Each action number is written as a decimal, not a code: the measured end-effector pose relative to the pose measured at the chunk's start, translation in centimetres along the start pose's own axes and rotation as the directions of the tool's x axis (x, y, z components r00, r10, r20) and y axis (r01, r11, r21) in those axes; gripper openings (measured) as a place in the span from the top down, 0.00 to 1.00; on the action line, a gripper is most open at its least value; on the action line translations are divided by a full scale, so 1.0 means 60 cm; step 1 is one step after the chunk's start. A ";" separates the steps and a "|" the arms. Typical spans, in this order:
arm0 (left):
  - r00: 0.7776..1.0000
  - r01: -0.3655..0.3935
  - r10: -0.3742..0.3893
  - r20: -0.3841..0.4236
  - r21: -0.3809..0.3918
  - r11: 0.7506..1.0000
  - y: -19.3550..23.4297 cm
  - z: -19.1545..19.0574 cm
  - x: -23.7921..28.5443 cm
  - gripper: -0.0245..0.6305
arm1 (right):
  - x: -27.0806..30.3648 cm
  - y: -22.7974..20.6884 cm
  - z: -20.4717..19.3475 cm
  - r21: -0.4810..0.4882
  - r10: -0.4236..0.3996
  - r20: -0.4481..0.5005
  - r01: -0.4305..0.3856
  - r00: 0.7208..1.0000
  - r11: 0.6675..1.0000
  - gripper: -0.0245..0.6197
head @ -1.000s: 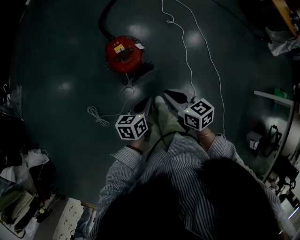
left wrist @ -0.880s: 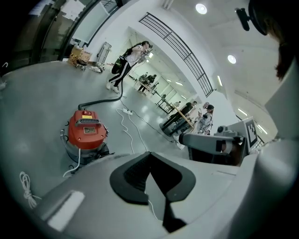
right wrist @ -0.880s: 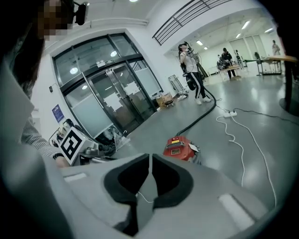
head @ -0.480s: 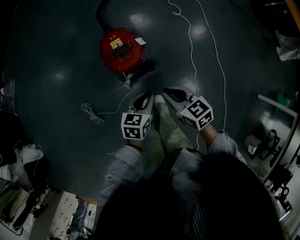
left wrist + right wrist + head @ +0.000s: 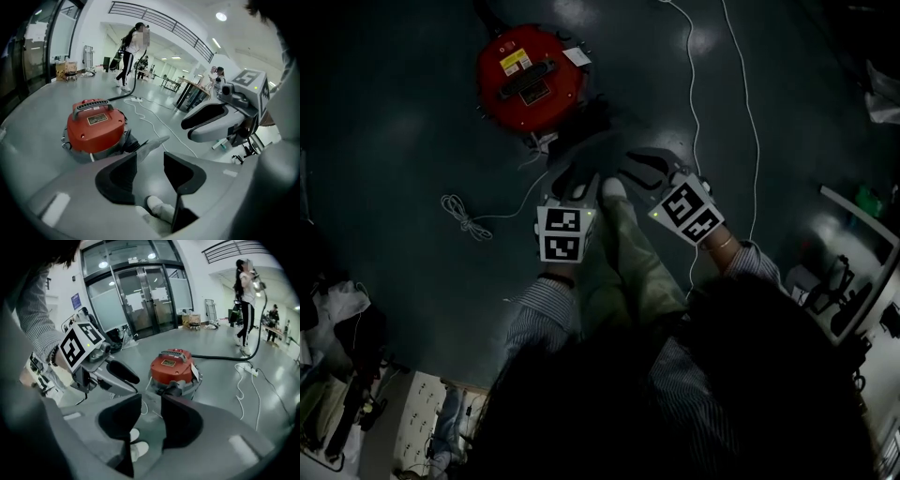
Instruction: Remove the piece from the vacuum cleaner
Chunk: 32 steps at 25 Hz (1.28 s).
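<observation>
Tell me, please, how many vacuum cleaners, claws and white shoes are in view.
Red vacuum cleaner: 1
Claws: 2, left claw and right claw, both have just been opening, nothing between them
White shoes: 2
Total: 5

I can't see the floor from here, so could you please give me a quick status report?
Left gripper, right gripper: jaws just opened, nothing between. Vacuum ahead, untouched. White cord lies near it.
</observation>
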<state>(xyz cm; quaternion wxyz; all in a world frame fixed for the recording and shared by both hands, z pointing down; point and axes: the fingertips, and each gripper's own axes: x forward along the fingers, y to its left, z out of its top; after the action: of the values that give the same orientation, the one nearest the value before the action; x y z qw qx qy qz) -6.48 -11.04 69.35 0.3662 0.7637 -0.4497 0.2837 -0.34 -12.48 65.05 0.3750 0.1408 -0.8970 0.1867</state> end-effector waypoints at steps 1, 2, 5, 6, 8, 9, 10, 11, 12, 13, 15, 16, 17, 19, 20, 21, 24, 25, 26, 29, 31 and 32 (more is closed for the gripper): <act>1.000 -0.011 0.011 -0.009 0.008 1.000 0.007 -0.006 0.009 0.66 | 0.010 -0.006 -0.008 -0.026 -0.001 -0.021 0.000 1.000 1.000 0.76; 1.000 -0.023 0.023 -0.017 0.020 1.000 0.015 -0.012 0.019 0.64 | 0.020 -0.013 -0.016 -0.050 -0.005 -0.042 0.002 0.999 0.999 0.75; 0.998 -0.038 0.041 -0.040 0.053 0.998 0.031 -0.028 0.048 0.62 | 0.044 -0.036 -0.032 -0.111 -0.021 -0.081 0.012 0.996 0.994 0.74; 0.998 -0.043 0.046 -0.048 0.065 0.997 0.036 -0.032 0.057 0.62 | 0.051 -0.042 -0.034 -0.140 -0.029 -0.089 0.016 0.996 0.990 0.74; 0.995 -0.069 0.077 -0.068 0.116 0.991 0.045 -0.040 0.073 0.62 | 0.066 -0.055 -0.044 -0.241 -0.058 -0.118 0.028 0.991 0.970 0.74; 0.992 -0.085 0.098 -0.078 0.157 0.984 0.050 -0.045 0.080 0.62 | 0.073 -0.060 -0.052 -0.310 -0.079 -0.138 0.033 0.987 0.950 0.74; 0.989 -0.098 0.117 -0.087 0.198 0.975 0.054 -0.049 0.087 0.62 | 0.081 -0.065 -0.060 -0.377 -0.100 -0.157 0.034 0.983 0.926 0.74; 0.987 -0.103 0.127 -0.095 0.231 0.967 0.057 -0.053 0.094 0.62 | 0.089 -0.069 -0.069 -0.430 -0.116 -0.176 0.029 0.978 0.902 0.74; 0.986 -0.102 0.132 -0.102 0.254 0.962 0.059 -0.056 0.102 0.62 | 0.096 -0.072 -0.076 -0.471 -0.127 -0.194 0.021 0.973 0.882 0.74; 0.985 -0.099 0.133 -0.110 0.268 0.958 0.062 -0.060 0.109 0.62 | 0.104 -0.077 -0.084 -0.504 -0.138 -0.212 0.013 0.968 0.864 0.74; 0.982 -0.091 0.134 -0.130 0.290 0.953 0.070 -0.070 0.125 0.62 | 0.122 -0.090 -0.098 -0.564 -0.172 -0.236 0.009 0.957 0.825 0.74; 0.981 -0.087 0.134 -0.139 0.300 0.950 0.074 -0.074 0.133 0.62 | 0.130 -0.099 -0.103 -0.591 -0.193 -0.240 0.015 0.951 0.807 0.74; 0.980 -0.084 0.133 -0.144 0.308 0.948 0.078 -0.076 0.139 0.63 | 0.138 -0.108 -0.108 -0.610 -0.210 -0.247 0.017 0.946 0.792 0.74; 0.980 -0.083 0.135 -0.146 0.317 0.945 0.082 -0.078 0.145 0.66 | 0.149 -0.116 -0.122 -0.620 -0.221 -0.274 0.003 0.936 0.784 0.74; 0.980 -0.084 0.136 -0.146 0.315 0.945 0.083 -0.079 0.147 0.68 | 0.153 -0.119 -0.129 -0.619 -0.221 -0.288 -0.004 0.932 0.786 0.74; 0.980 -0.087 0.138 -0.146 0.312 0.946 0.086 -0.080 0.149 0.69 | 0.158 -0.123 -0.135 -0.616 -0.224 -0.295 -0.006 0.929 0.788 0.74; 0.979 -0.098 0.145 -0.140 0.299 0.949 0.095 -0.083 0.155 0.76 | 0.166 -0.132 -0.139 -0.599 -0.236 -0.280 0.023 0.931 0.801 0.77; 0.980 -0.099 0.144 -0.136 0.294 0.951 0.097 -0.084 0.156 0.77 | 0.168 -0.133 -0.138 -0.591 -0.238 -0.272 0.033 0.933 0.806 0.79; 0.981 -0.098 0.142 -0.134 0.289 0.952 0.099 -0.084 0.157 0.77 | 0.169 -0.134 -0.136 -0.585 -0.238 -0.267 0.039 0.934 0.810 0.83; 0.981 -0.096 0.139 -0.132 0.287 0.953 0.102 -0.082 0.159 0.79 | 0.172 -0.134 -0.135 -0.581 -0.235 -0.269 0.037 0.934 0.813 0.88; 0.981 -0.091 0.136 -0.140 0.289 0.953 0.100 -0.085 0.160 0.81 | 0.174 -0.133 -0.139 -0.577 -0.232 -0.279 0.031 0.932 0.816 0.89; 0.981 -0.085 0.132 -0.145 0.291 0.953 0.098 -0.088 0.161 0.82 | 0.174 -0.132 -0.142 -0.572 -0.229 -0.285 0.027 0.931 0.820 0.89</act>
<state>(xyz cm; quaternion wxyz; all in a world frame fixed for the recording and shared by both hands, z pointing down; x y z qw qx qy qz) -8.08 -13.30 81.52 0.2725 0.7565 -0.4145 0.4262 0.96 -16.95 79.97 0.5611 0.0513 -0.8214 -0.0884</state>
